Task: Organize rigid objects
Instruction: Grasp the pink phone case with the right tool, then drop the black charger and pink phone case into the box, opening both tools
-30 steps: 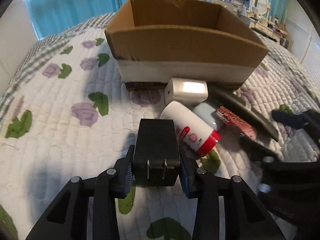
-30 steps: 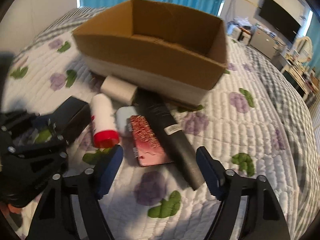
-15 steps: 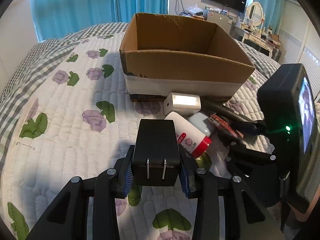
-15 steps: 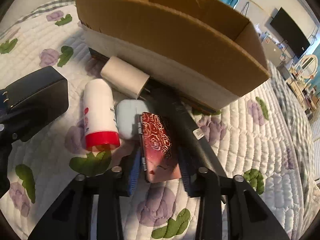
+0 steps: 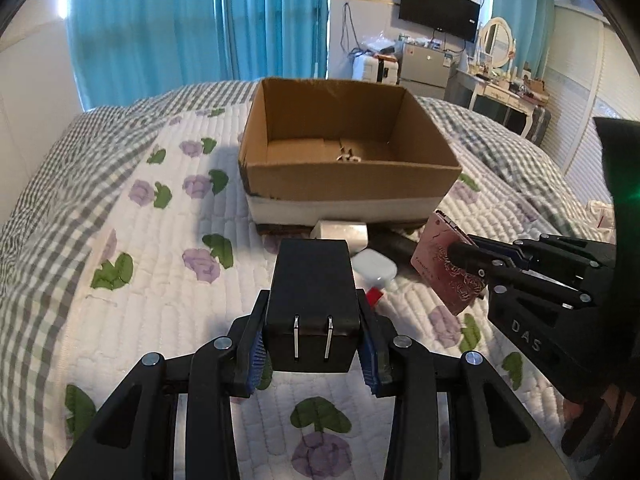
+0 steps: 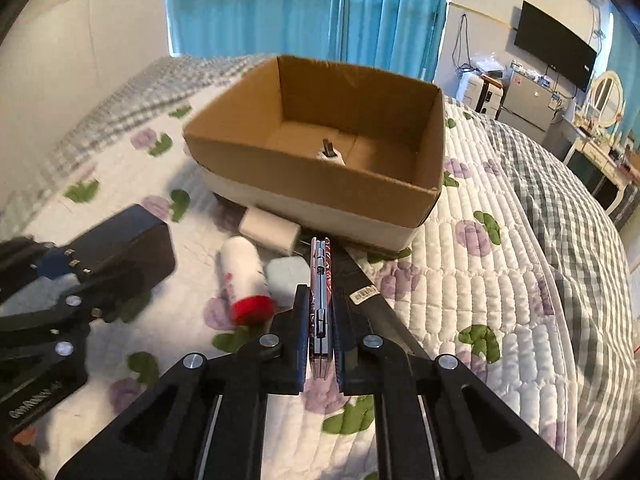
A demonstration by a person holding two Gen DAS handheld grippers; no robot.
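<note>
My left gripper (image 5: 312, 344) is shut on a black power adapter (image 5: 312, 304), prongs facing the camera, held above the quilt. My right gripper (image 6: 320, 328) is shut on a flat pink patterned case (image 6: 320, 280), held on edge above the bed; it also shows in the left wrist view (image 5: 444, 264). An open cardboard box (image 5: 348, 176) stands ahead, with a small white item (image 6: 330, 154) on its floor. In front of it lie a white charger (image 6: 270, 228), a white bottle with a red cap (image 6: 246, 276), a pale earbud case (image 6: 286, 276) and a long black object (image 6: 368, 292).
The bed has a white quilt with purple flowers and a grey checked blanket (image 6: 560, 184) on the right. Blue curtains, a television (image 5: 438, 8) and a dressing table (image 5: 504, 84) stand behind the bed.
My right gripper has closed on the pink case and lifted it off the quilt, turned on edge. My left gripper has risen with the black adapter, so the box interior shows.
</note>
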